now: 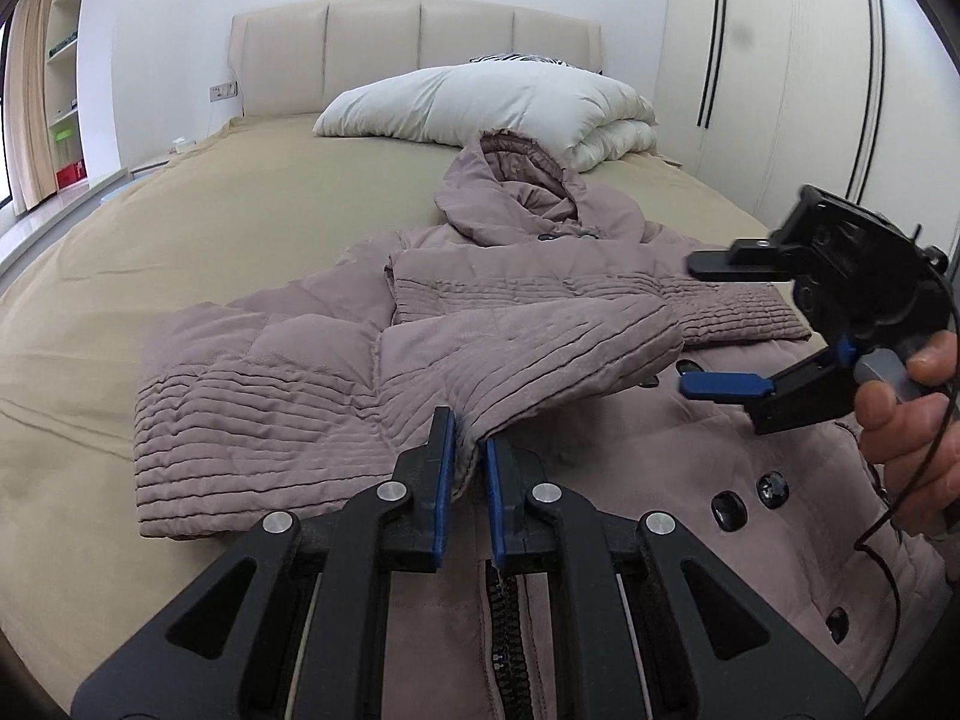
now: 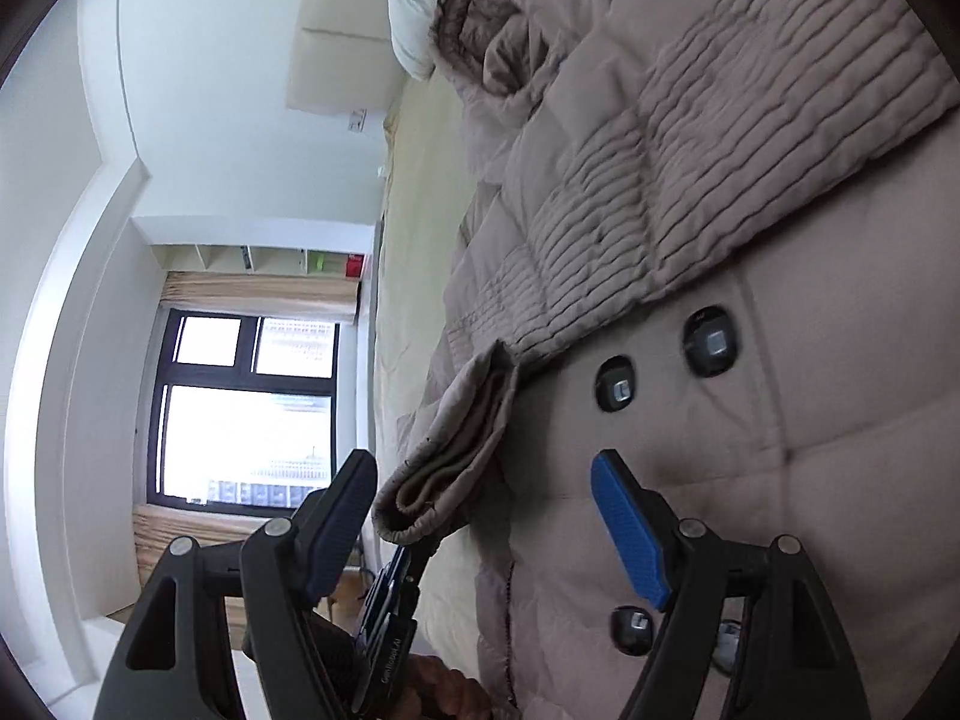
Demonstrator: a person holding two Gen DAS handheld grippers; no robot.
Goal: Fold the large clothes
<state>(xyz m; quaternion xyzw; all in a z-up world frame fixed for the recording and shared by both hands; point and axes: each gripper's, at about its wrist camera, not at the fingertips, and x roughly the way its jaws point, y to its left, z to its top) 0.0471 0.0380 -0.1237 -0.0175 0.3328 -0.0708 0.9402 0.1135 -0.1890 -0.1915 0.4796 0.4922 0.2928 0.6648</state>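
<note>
A taupe padded coat [image 1: 516,300] with a hood lies front up on the bed [image 1: 198,228]; both sleeves are folded across its chest. My left gripper [image 1: 468,441] is shut on the cuff of the sleeve [image 1: 528,354], holding it just above the coat's zipper. The cuff [image 2: 444,468] also shows in the right wrist view, pinched by the left gripper [image 2: 399,561]. My right gripper [image 1: 705,324] is open and empty, turned sideways above the coat's buttons [image 2: 711,342]; in its own view its jaws [image 2: 480,504] stand wide apart.
A folded white duvet [image 1: 492,105] lies at the padded headboard [image 1: 414,54]. White wardrobes [image 1: 798,60] stand on the right. Shelves and a curtain [image 1: 36,90] are on the left, by a window [image 2: 246,408].
</note>
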